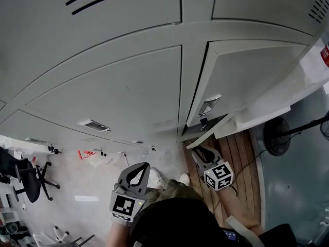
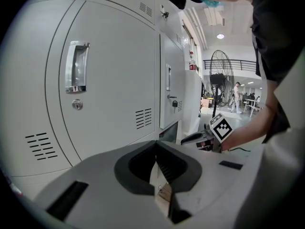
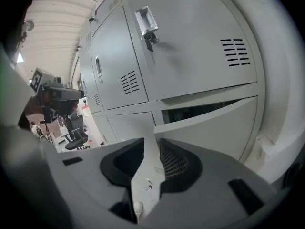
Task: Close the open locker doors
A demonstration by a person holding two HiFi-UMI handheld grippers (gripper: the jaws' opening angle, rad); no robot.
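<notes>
A bank of grey lockers fills the head view. One low door stands ajar, with a dark gap above it; in the head view it is the strip under the keyed door. My right gripper points at that door's near corner with its jaws together and nothing between them; whether it touches the door I cannot tell. My left gripper hangs further left, shut and empty, facing a closed door with a chrome handle.
A white panel juts out at the right end of the lockers. A floor fan stands on the wooden boards beside it. An office chair and a plastic bag are on the floor at left.
</notes>
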